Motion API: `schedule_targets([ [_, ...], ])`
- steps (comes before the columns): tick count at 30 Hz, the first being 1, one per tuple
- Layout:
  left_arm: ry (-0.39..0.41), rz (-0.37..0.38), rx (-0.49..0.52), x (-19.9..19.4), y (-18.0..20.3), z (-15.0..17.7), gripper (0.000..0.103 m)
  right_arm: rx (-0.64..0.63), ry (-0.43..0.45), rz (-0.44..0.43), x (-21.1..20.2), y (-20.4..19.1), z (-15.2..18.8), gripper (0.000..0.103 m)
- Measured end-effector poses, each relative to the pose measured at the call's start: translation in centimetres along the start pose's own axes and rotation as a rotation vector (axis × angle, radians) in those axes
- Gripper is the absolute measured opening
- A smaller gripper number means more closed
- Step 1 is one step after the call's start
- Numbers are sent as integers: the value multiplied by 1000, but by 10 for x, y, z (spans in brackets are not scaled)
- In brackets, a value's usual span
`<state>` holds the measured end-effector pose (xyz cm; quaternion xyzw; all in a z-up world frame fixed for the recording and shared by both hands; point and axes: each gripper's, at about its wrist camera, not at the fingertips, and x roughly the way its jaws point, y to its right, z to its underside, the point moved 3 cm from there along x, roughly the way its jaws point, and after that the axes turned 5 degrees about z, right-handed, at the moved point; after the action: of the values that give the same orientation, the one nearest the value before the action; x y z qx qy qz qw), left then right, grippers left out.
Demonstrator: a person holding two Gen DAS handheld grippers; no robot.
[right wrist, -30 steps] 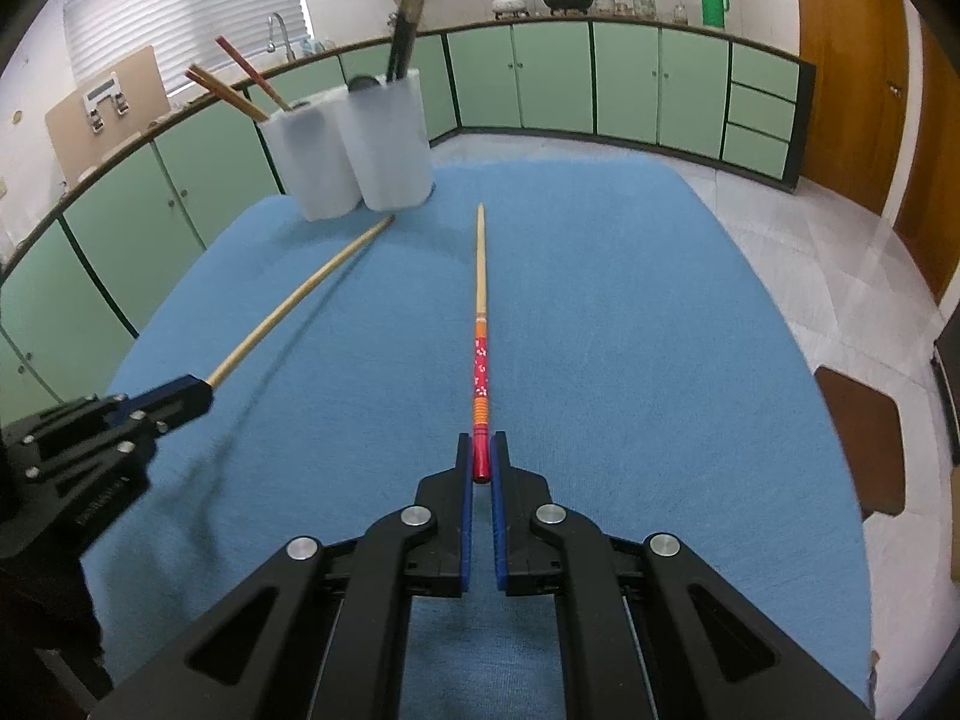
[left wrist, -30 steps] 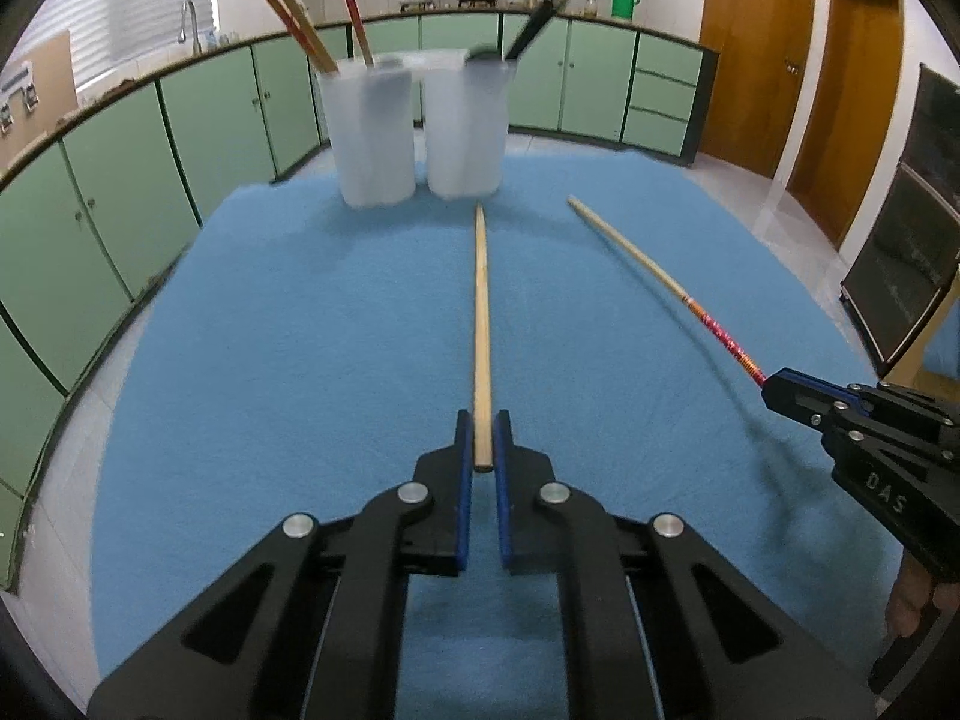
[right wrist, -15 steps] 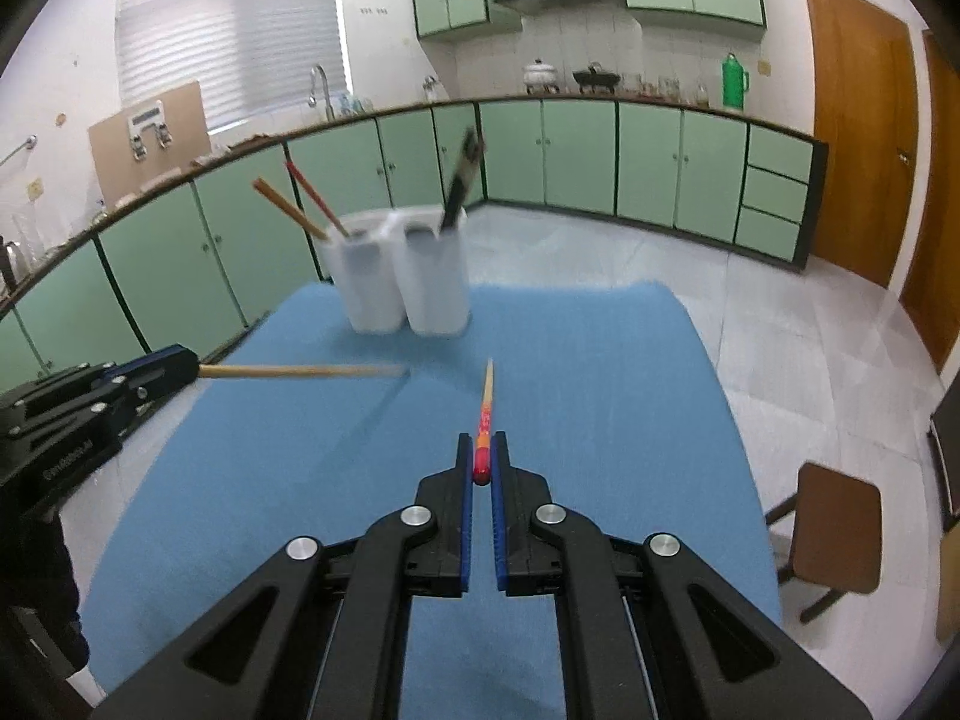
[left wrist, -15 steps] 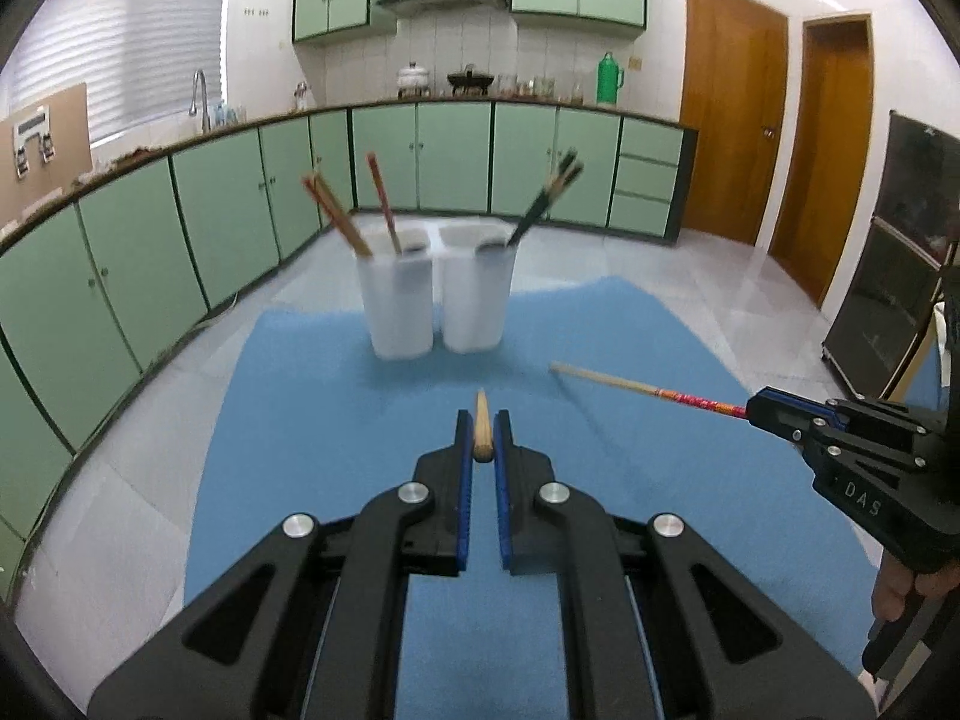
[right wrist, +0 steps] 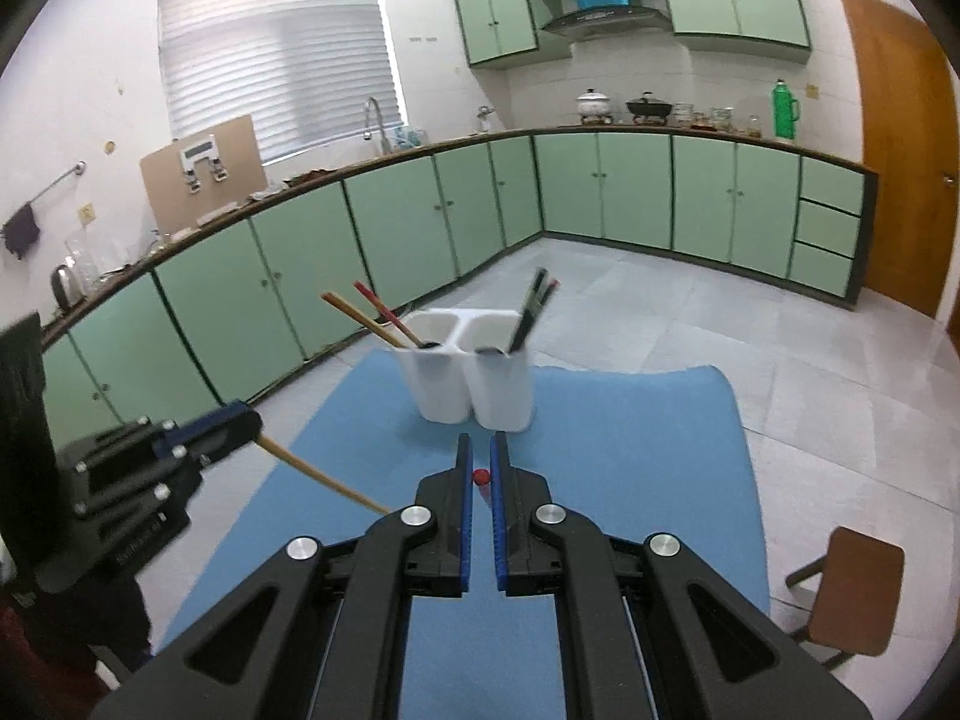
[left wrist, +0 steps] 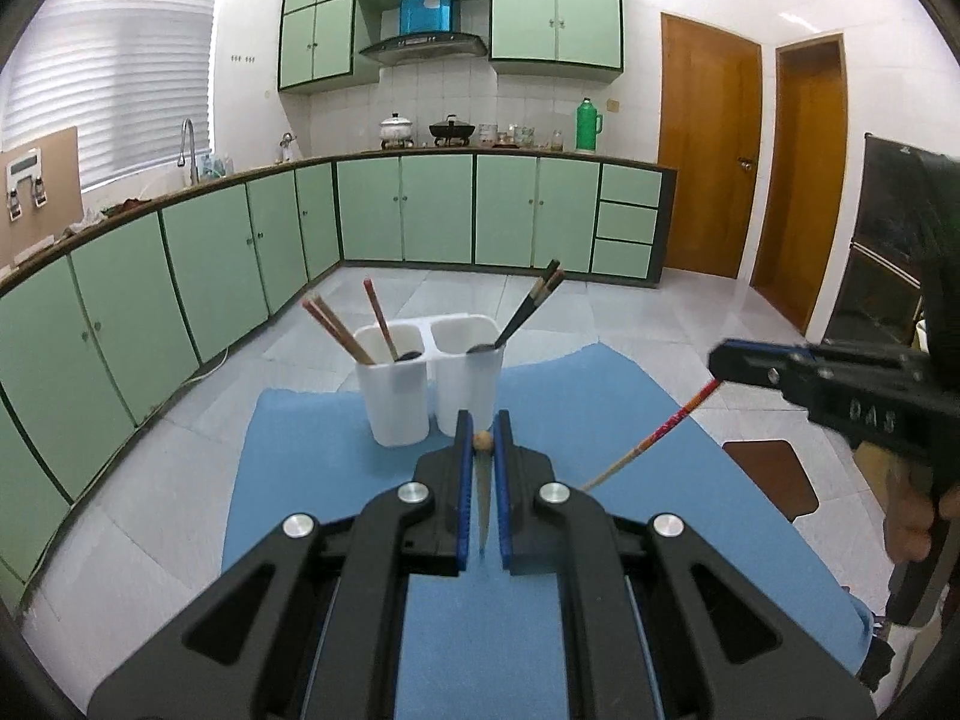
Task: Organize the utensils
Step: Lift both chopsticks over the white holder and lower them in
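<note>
1. Two grippers are raised above a blue mat (left wrist: 312, 480), each clamped on one chopstick.
2. From its own wrist view, the left gripper (left wrist: 482, 441) has its blue-padded jaws nearly together, pinching the butt end of a plain wooden chopstick (left wrist: 482, 441); the stick slants downward from the jaws toward the mat.
3. Seen from the right wrist view, that same wooden chopstick (right wrist: 318, 473) juts out of the left gripper (right wrist: 249, 420) at the left edge, pointing down and to the right.
4. The right gripper (right wrist: 480, 476) is likewise closed narrow on the red end of a red-handled chopstick (right wrist: 480, 476), seen end-on between the pads.
5. In the left wrist view, the right gripper (left wrist: 717, 363) enters from the right, held by a hand (left wrist: 912, 516), and the red-patterned chopstick (left wrist: 654, 438) angles down and left from it, its pale tip over the mat.
6. A white two-compartment utensil holder (left wrist: 429, 384) stands near the far edge of the mat, ahead of both grippers and apart from them.
7. Its left compartment holds red and wooden chopsticks (left wrist: 336, 330) leaning left; its right compartment holds dark chopsticks (left wrist: 534, 300) leaning right.
8. Green kitchen cabinets (left wrist: 438, 210) line the walls behind, and a brown stool (right wrist: 852, 588) stands on the floor to the right of the mat.
</note>
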<state>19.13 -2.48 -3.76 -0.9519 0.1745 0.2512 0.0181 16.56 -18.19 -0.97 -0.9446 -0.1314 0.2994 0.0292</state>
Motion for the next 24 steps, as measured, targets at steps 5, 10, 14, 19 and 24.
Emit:
schedule_targets([
  [5,4,11,3,-1,-2,-4,6,-38,-23,-30,9,-11,-16,6],
  [10,11,11,11,0,-6,-11,6,-65,-17,-63,11,-18,-33,5],
  [14,34,26,10,-3,-9,-23,6,-86,5,-84,7,-23,-52,5],
  [19,105,15,45,-13,-12,-58,6,-93,56,-115,1,-27,-88,5],
  [24,190,-8,97,-20,-12,-102,6,-101,132,-116,-2,-29,-131,5],
])
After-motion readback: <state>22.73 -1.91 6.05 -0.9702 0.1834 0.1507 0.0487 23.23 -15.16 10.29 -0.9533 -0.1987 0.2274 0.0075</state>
